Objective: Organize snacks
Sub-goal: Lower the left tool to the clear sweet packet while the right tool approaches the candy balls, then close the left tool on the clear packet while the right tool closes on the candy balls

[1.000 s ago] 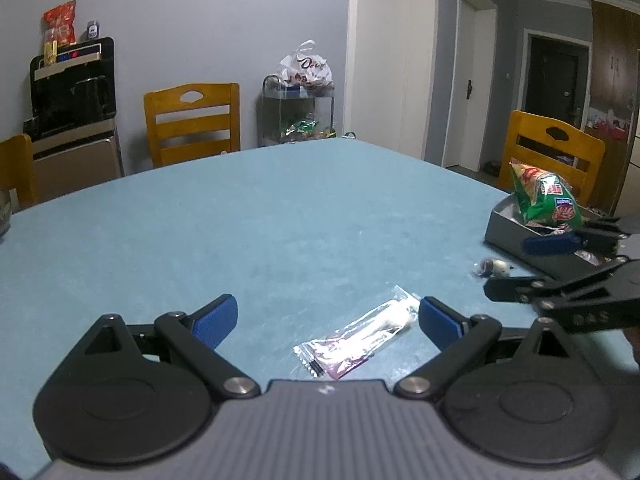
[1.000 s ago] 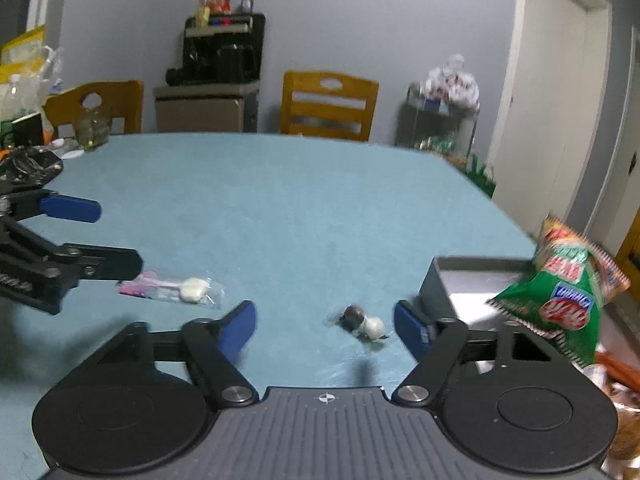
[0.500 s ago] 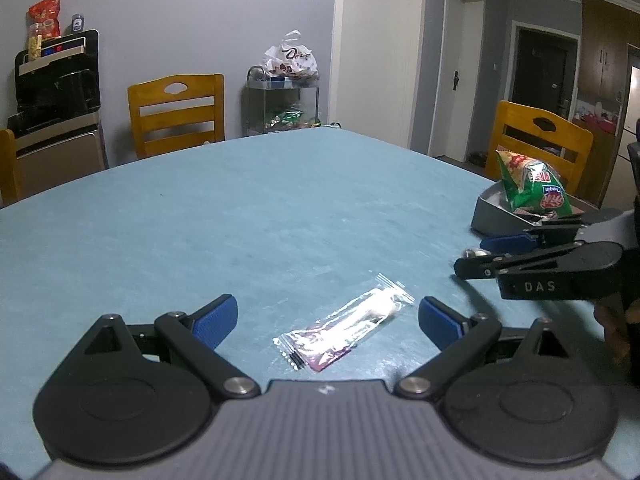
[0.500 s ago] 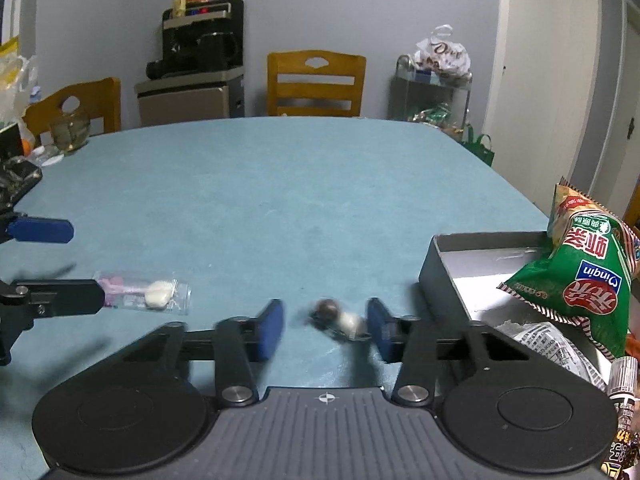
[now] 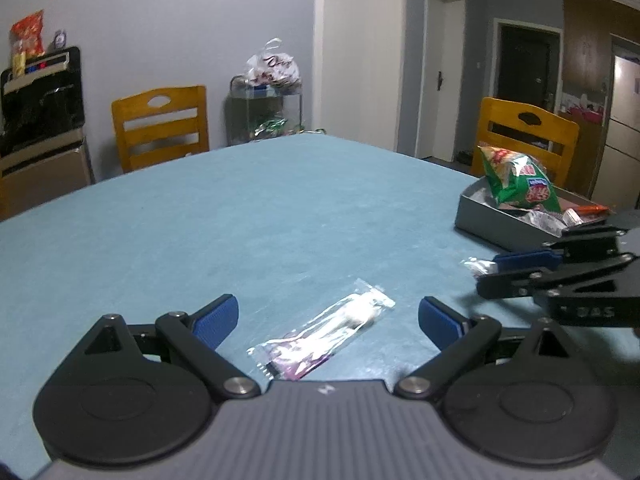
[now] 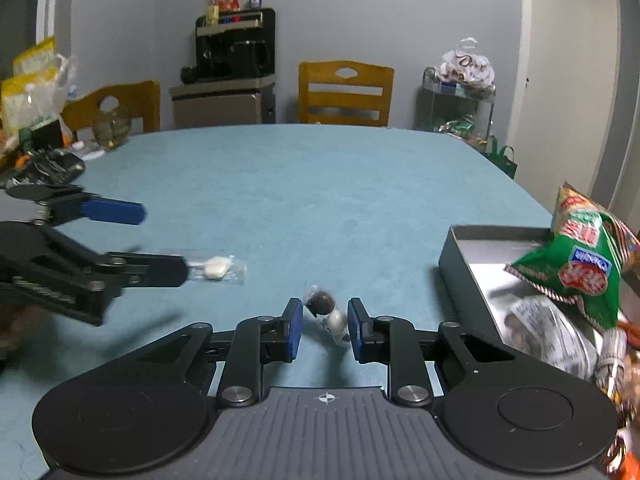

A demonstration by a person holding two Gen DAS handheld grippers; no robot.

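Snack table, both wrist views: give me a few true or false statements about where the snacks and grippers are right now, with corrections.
1. The green chip bag stands in the grey tray. True.
2. The left gripper is clamped on the clear packet. False: its jaws are wide apart, and the packet lies on the table between them.
3. The right gripper has the small wrapped candy between its fingers. True.
4. The grey tray is empty. False: it holds the chip bag and other wrappers.

Bare tabletop beyond snack tray
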